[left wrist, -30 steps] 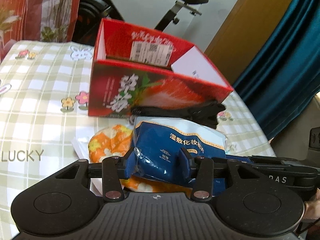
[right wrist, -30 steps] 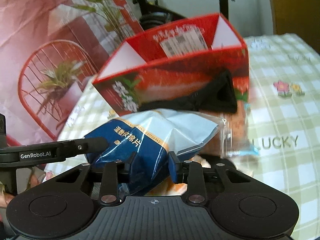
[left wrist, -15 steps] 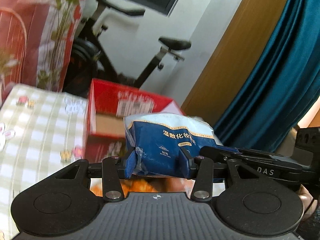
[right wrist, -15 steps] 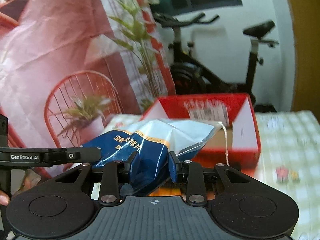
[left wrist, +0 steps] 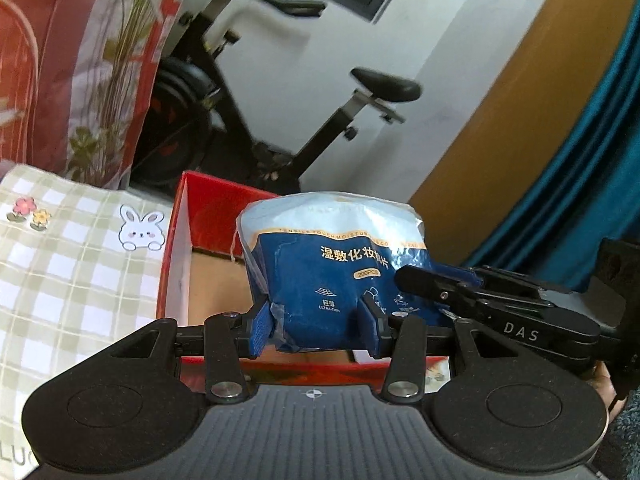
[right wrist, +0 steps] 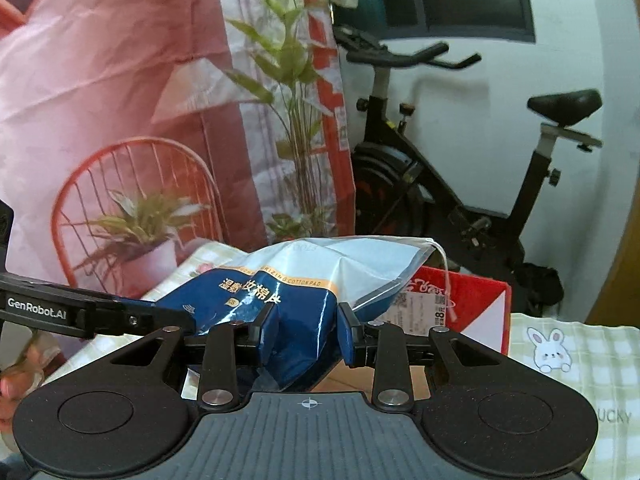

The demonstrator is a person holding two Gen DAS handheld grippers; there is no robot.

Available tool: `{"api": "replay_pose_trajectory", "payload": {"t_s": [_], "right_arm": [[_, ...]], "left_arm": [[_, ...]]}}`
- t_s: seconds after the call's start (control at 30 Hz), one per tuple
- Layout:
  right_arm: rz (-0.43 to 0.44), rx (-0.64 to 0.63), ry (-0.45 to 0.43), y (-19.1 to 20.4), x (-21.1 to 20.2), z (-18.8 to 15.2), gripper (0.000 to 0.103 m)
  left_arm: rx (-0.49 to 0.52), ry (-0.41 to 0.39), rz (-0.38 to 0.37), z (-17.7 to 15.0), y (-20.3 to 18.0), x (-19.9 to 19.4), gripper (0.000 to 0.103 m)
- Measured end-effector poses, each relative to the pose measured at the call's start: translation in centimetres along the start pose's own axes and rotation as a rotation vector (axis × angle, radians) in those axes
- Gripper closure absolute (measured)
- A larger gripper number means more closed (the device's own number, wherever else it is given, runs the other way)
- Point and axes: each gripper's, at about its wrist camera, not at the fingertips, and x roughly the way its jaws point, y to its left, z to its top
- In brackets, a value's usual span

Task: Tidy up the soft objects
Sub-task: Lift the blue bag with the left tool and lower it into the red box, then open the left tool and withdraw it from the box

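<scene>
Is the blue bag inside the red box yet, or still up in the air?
Up in the air. Both the left gripper and right gripper pinch the cotton pad bag above the open red box.

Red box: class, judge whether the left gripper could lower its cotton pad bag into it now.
Probably yes. The left gripper holds the cotton pad bag just above the red box, whose top is open; the right gripper grips it too.

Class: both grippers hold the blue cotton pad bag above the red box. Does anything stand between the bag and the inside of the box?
Nothing visible does. The cotton pad bag, pinched by the left gripper and right gripper, hangs over the open red box, whose visible floor is bare cardboard.
</scene>
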Motion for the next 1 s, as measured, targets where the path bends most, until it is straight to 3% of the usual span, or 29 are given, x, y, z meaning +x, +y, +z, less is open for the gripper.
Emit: {"api": "replay_pose_trajectory", "payload": {"t_s": [0.43,0.63,1.0], "right_arm": [[-0.015,0.032,0.203,-5.1,10.0,-1.6,0.072],[-0.171,0.035,0.327,-5.8,12.4,-3.0,0.064],[-0.158,0.049,0.245,-3.5,7.9,-2.7,0.064]], "left_arm": [[0.029,0.160,0.111,1.2,1.9,7.8,0.055],[0.070,0.209,0.151,0.6,1.7,9.5,0.054],[0.121,0.134,0.160,0.5,0.1,4.2,0.054]]}}
